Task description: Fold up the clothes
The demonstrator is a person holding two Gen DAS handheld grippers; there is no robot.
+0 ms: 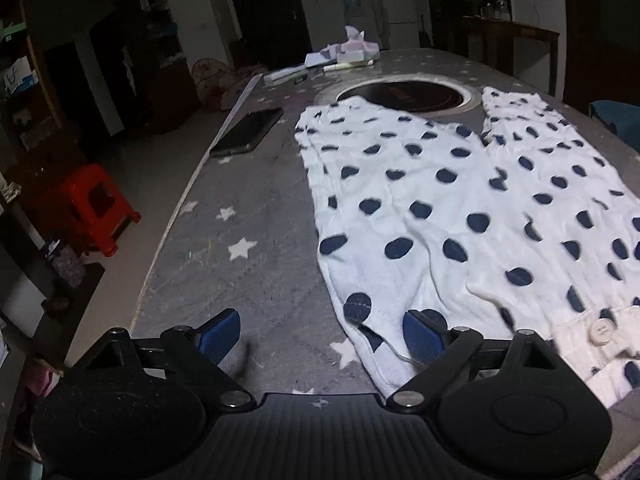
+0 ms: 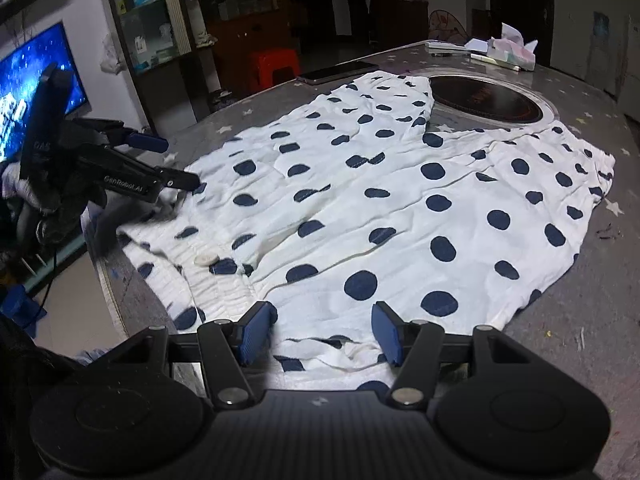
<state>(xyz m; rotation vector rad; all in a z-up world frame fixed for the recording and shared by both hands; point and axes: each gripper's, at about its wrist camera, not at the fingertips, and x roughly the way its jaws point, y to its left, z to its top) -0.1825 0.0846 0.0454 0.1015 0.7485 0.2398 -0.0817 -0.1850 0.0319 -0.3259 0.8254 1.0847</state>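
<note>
Nearest to me, my right gripper (image 2: 324,334) is hovering low over the near hem of the polka-dot garment (image 2: 400,208), its blue pads (image 2: 256,332) standing wide apart and gripping nothing. My left gripper (image 1: 322,334) is sitting just as wide at the garment's left corner, one pad over the grey star-printed tablecloth (image 1: 240,216) and the other at the cloth's edge, with no fabric caught between them. The garment is lying spread flat across the middle of the table, wrinkled, with a white button (image 2: 206,259) showing near the hem. In the right wrist view I am seeing the left gripper from the side (its housing is reading "GenRobot.AI"), reaching in level from the table's edge with a gloved hand (image 2: 56,208) wrapped around the grip. Further back, a dark round inset hob (image 2: 488,98) is lying partly under the garment's far edge, and a black phone (image 1: 248,132) is resting beside the cloth near the table edge. Beyond those, a tissue pack (image 1: 356,50) and some papers are sitting at the far end. A red plastic stool (image 1: 94,208) is standing on the floor, and a lit screen (image 2: 36,84) is glowing against the wall.
</note>
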